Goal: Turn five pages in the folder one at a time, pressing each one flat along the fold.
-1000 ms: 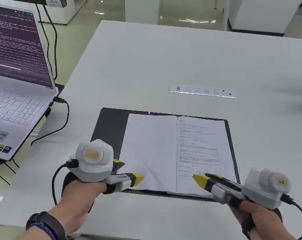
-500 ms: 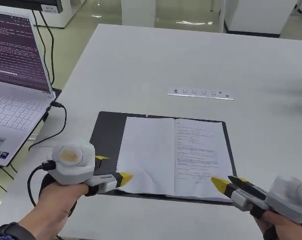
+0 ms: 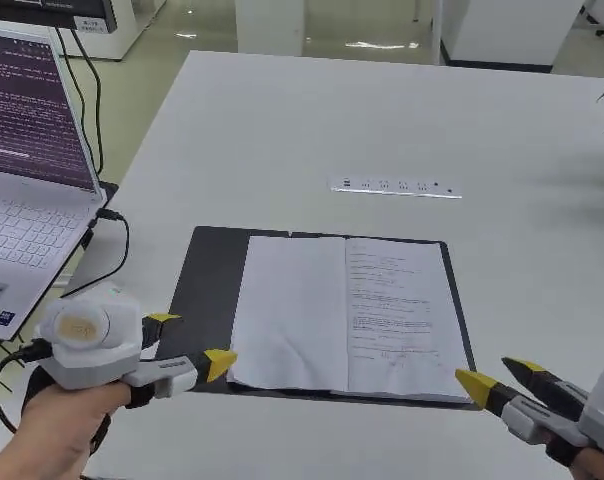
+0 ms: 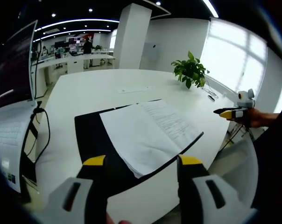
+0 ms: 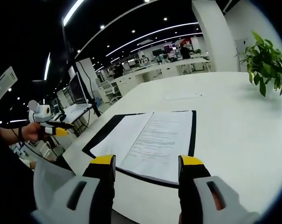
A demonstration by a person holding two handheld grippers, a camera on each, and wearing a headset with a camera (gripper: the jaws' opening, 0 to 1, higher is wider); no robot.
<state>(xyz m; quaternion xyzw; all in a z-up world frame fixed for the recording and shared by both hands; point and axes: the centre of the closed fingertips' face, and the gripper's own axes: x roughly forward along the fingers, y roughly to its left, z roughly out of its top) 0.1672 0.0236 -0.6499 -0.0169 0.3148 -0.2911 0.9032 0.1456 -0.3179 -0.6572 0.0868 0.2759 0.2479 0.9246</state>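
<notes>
A black folder (image 3: 210,275) lies open and flat on the white table, a blank white page (image 3: 287,310) on its left and a printed page (image 3: 394,315) on its right. My left gripper (image 3: 190,342) hovers open off the folder's near left corner, nothing between its yellow tips. Off the near right corner my right gripper (image 3: 500,380) also stands open and empty. The left gripper view looks across the folder (image 4: 92,135) with its own gripper (image 4: 140,161) in front; the right gripper view has the folder (image 5: 152,135) ahead of its gripper (image 5: 147,161).
An open laptop (image 3: 27,190) stands at the table's left edge, its cable (image 3: 107,255) trailing toward the folder. A flush power strip (image 3: 394,187) sits beyond the folder. A potted plant (image 5: 267,63) is at the far right.
Both grippers have drawn back from the folder's near edge, the left one leftward and the right one rightward and down. The pages lie as before.
</notes>
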